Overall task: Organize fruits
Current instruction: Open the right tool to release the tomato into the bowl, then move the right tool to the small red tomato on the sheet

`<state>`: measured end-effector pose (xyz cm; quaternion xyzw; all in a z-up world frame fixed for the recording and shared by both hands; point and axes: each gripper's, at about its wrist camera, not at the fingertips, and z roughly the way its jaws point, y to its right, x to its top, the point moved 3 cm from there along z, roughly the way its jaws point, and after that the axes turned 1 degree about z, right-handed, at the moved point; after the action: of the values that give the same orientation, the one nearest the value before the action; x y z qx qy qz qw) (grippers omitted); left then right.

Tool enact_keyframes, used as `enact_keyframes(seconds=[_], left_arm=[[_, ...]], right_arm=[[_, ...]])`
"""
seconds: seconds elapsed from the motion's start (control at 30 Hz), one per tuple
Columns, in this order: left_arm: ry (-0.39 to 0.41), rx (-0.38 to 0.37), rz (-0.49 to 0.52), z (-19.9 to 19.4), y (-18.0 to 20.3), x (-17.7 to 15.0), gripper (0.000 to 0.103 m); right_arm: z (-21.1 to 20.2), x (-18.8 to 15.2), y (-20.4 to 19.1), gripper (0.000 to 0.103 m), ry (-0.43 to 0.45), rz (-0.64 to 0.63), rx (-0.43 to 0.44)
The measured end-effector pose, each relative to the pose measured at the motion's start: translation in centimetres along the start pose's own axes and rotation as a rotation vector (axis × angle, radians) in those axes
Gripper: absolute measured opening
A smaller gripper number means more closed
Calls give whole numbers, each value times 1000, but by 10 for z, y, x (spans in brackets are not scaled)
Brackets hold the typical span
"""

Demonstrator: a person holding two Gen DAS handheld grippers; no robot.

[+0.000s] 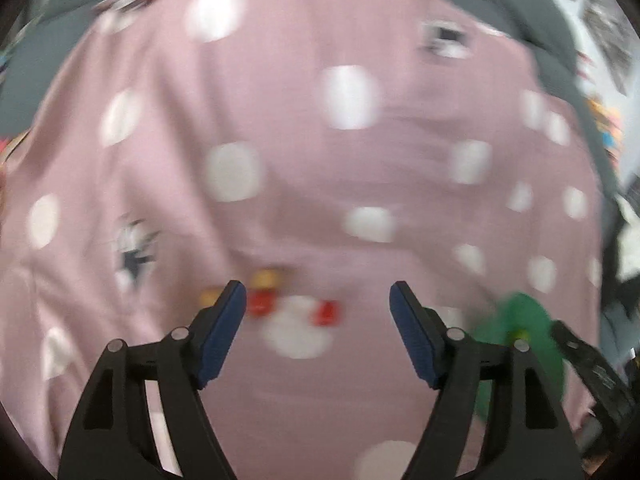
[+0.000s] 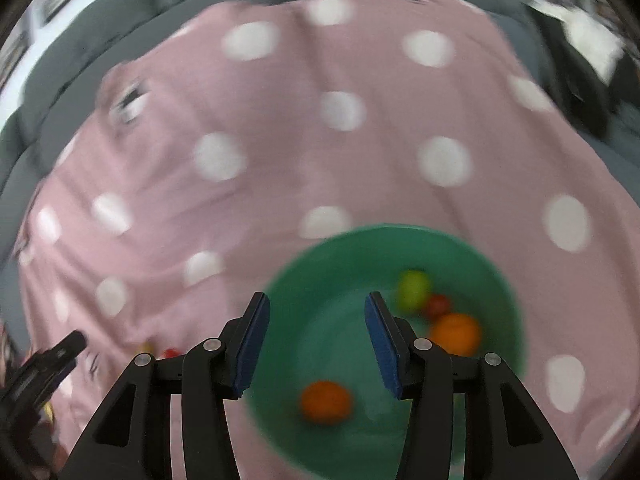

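Pink dotted cloth bears green bowl under right gripper, parted, seemingly empty.

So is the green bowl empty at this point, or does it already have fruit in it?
Not empty. The green bowl holds four blurred fruits: two orange, one yellow-green, one small red.

A green bowl sits in the lower centre of the right wrist view. It holds two orange fruits, one yellow-green fruit and one small red fruit. In the left wrist view, small red and yellow fruits lie blurred on the pink cloth, lower centre.
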<state>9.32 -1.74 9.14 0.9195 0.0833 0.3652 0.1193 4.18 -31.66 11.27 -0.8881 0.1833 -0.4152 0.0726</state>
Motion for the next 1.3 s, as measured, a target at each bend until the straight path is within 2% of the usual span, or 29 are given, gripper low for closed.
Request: enact_keyframes(seconds=[0.07, 0.17, 0.23, 0.3, 0.4, 0.47, 0.5, 0.6, 0.73, 0.83, 0.97, 1.1, 1.17, 1.3], left_arm=[[-32, 35, -67, 9, -26, -2, 73], [-85, 15, -172, 25, -55, -7, 72], [-98, 38, -183, 31, -61, -10, 70], [-107, 61, -177, 38, -63, -11, 68], [-127, 28, -197, 50, -63, -9, 62], [-142, 7, -217, 55, -65, -8, 56], [-146, 1, -227, 58, -66, -8, 53], [-152, -8, -241, 63, -65, -8, 52], [-161, -22, -212, 69, -54, -8, 51], [-176, -46, -215, 78, -49, -10, 50], [-195, -40, -201, 88, -43, -14, 49], [-216, -55, -196, 99, -36, -17, 41], [-223, -59, -184, 105, -31, -19, 41], [-233, -18, -177, 115, -30, -21, 41]], right_arm=[[9, -5, -28, 50, -22, -63, 58], [33, -21, -79, 50, -104, -174, 163], [58, -33, -112, 50, -186, -233, 216], [80, -46, -133, 50, -255, -274, 224], [115, -66, -159, 50, -343, -327, 215], [136, -77, -168, 45, -381, -339, 204], [145, -80, -169, 42, -391, -330, 200], [162, -86, -170, 40, -409, -327, 176], [165, -89, -171, 28, -373, -347, 156], [162, -92, -169, 28, -365, -340, 165], [153, -91, -152, 28, -381, -263, 184], [137, -84, -133, 28, -366, -200, 201], [131, -84, -130, 28, -353, -197, 200], [123, -84, -131, 28, -346, -193, 220]])
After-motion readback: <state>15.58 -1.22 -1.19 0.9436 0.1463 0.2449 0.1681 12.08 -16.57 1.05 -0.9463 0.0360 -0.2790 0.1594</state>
